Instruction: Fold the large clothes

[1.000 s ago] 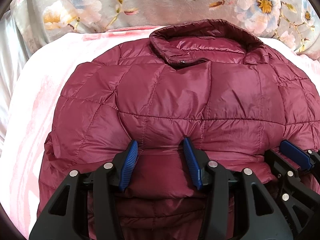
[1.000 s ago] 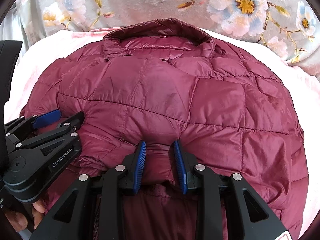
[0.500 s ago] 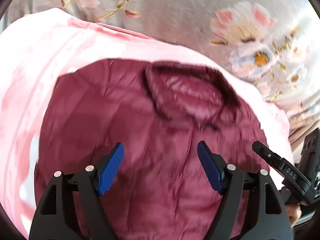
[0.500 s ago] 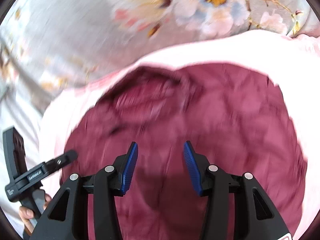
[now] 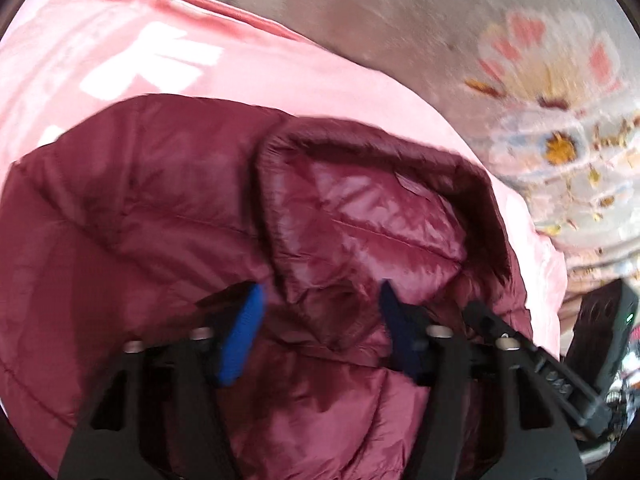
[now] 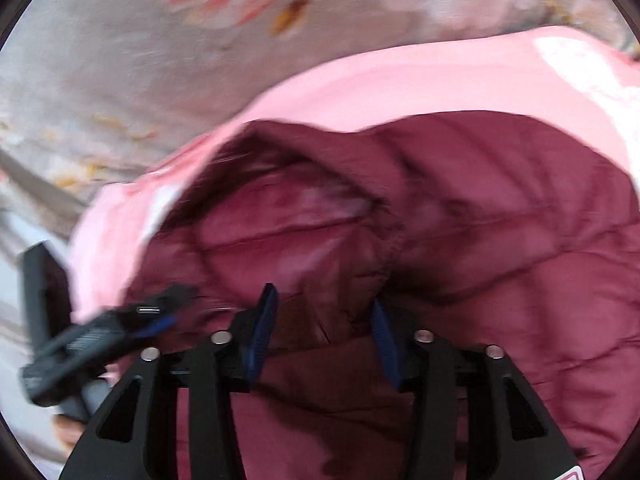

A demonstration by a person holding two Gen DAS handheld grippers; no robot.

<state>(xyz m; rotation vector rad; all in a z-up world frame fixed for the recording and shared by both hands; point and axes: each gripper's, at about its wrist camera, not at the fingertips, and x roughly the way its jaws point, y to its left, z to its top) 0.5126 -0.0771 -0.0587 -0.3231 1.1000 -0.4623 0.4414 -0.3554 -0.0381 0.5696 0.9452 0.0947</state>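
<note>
A maroon quilted puffer jacket [image 5: 140, 220] lies folded on a pink sheet [image 5: 160, 40], its stand-up collar [image 5: 360, 208] toward the far side. My left gripper [image 5: 320, 320] sits just below the collar's left part, jaws closing, with a ridge of jacket fabric bunched between the blue pads. In the right wrist view my right gripper [image 6: 322, 320] stands at the collar's [image 6: 280, 232] right end, jaws closing too, with a crease of the jacket [image 6: 500, 220] pinched between its pads. Both views are blurred by motion.
Grey floral bedding [image 5: 540, 120] lies beyond the pink sheet [image 6: 400, 80]. The right tool's black body [image 5: 540, 368] shows at the left view's right edge. The left tool [image 6: 100, 336] and a person's hand [image 6: 68, 432] show at the right view's left edge.
Both grippers let go of the jacket's folded lower edge, opened wide, moved forward over the jacket to the collar and narrowed again. Both views have rolled.
</note>
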